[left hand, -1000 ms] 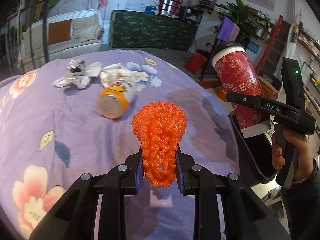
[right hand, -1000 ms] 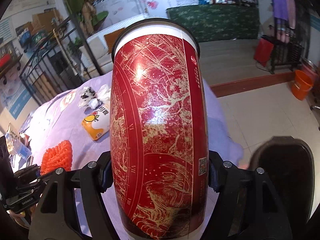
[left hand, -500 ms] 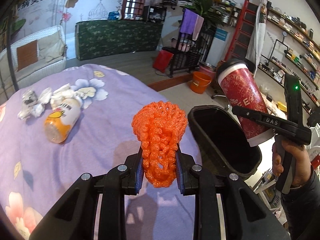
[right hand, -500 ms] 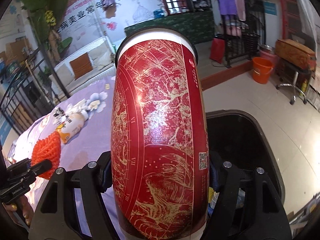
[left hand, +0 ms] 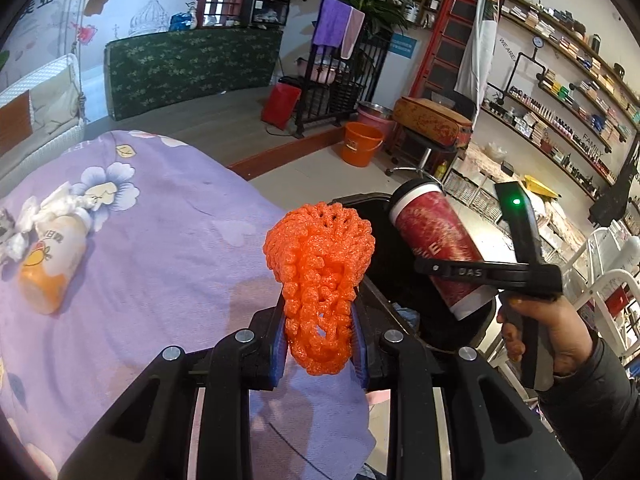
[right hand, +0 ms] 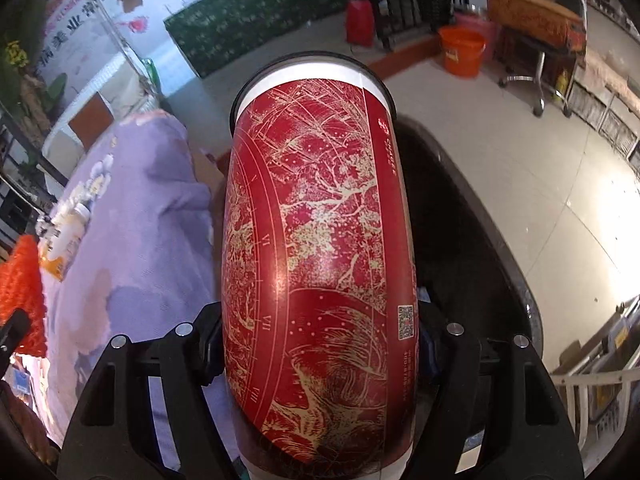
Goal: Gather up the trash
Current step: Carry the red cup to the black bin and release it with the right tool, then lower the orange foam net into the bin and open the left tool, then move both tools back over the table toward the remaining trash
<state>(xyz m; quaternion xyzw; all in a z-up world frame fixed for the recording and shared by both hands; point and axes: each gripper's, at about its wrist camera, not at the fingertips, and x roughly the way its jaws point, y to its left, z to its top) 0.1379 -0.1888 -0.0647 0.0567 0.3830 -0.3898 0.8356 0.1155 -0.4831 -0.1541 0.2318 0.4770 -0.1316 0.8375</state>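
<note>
My left gripper point(left hand: 319, 346) is shut on an orange foam net point(left hand: 319, 268) and holds it above the right edge of the purple flowered table point(left hand: 160, 272). My right gripper point(right hand: 318, 350) is shut on a tall red paper cup point(right hand: 320, 272) and holds it over the black trash bin point(right hand: 472, 248). In the left wrist view the red cup point(left hand: 438, 246) hangs tilted over the bin point(left hand: 394, 284). An orange juice bottle point(left hand: 52, 266) and crumpled white tissues point(left hand: 44, 210) lie on the table at the left.
An orange bucket point(left hand: 361, 143), a red bag point(left hand: 281, 105) and a black metal rack point(left hand: 332, 100) stand on the floor beyond the table. Shelves line the right wall. A stool with a brown case point(left hand: 430, 122) stands near the bin.
Both grippers have swung right, from over the table toward the bin. The red cup has dropped lower over the bin's opening. The bottle and tissues have not moved on the table.
</note>
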